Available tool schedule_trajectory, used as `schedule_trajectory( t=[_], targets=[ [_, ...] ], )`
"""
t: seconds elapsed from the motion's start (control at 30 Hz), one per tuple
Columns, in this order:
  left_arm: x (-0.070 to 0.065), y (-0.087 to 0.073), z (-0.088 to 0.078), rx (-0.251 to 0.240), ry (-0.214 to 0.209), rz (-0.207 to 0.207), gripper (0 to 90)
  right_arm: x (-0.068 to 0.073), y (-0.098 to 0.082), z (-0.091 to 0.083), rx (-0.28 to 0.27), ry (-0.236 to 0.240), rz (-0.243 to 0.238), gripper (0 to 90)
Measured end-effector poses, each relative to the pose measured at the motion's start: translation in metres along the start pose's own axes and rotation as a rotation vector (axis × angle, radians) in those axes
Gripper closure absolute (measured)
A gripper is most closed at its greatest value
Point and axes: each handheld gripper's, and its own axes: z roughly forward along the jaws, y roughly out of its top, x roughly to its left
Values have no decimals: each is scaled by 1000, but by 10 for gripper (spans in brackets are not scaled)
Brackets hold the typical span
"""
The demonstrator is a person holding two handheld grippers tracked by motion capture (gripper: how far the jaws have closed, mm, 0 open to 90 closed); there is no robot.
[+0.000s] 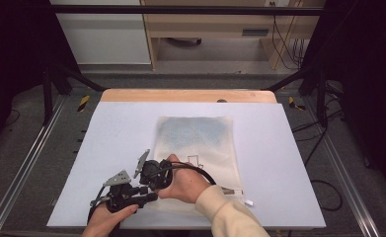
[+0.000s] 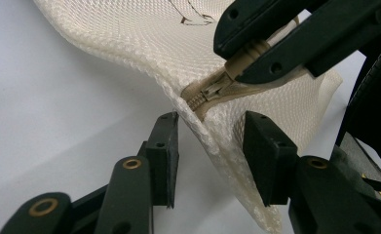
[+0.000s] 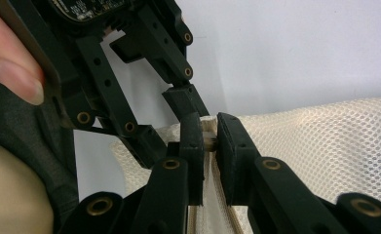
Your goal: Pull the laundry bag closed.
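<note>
Lying lengthwise away from the person, mesh bag [image 1: 200, 148]; right gripper [image 3: 208, 141] fingers pinch its zipper pull [image 2: 244, 57], left gripper [image 2: 210, 156] fingers seemingly unclamped.

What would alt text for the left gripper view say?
A cream mesh bag lifts off a white table, its corner between the open left tongs. Above, the right tongs pinch the beige zipper pull.

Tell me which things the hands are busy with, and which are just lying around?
In use:
mesh bag
its zip pull, pinched by the right gripper
left gripper, fingers either side of the bag's corner

Just lying about:
small white scrap
cables on the floor
</note>
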Motion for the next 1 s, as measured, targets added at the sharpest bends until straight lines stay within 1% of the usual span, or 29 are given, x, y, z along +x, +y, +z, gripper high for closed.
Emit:
schedule_trajectory(
  t=[0.03,0.13,0.33,0.37,0.43,0.47,0.5,0.53,0.63,0.67,0.7,0.77,0.83,0.9,1.0],
  targets=[
    [0,0,0,-2,-5,-10,581,0,0,0,-3,-1,-2,817],
    [0,0,1,-3,-9,-14,604,1,0,0,-5,-3,1,817],
    [2,1,2,-8,-6,-5,626,2,-1,0,-6,-4,1,817],
    [2,1,2,-11,-11,-20,629,2,-1,0,-7,-5,2,817],
    [2,2,0,-18,-10,-11,655,2,-2,0,-7,-7,0,817],
    [2,2,1,-19,-13,-20,659,2,-2,0,-6,-8,6,817],
    [2,2,1,-20,-7,-14,684,2,-3,0,-12,-7,3,817],
    [2,2,1,-18,-6,-12,684,2,-3,0,-12,-7,3,817],
    [2,3,1,-18,-5,-15,737,2,-4,0,-14,-9,0,817],
    [3,3,0,-17,-3,-16,764,2,-4,-1,-15,-11,6,817],
    [3,3,0,-15,-3,-18,784,2,-5,-1,-18,-13,0,817],
    [5,3,-2,-13,-3,-16,809,2,-7,0,-21,-16,3,817],
    [6,3,-2,-12,-2,-17,818,3,-9,1,-21,-23,1,817],
    [5,3,-3,-10,-1,-15,820,3,-11,2,-34,-24,0,817],
    [6,3,-3,-6,2,-13,821,4,-14,4,-45,-39,-17,817]
  ],
)
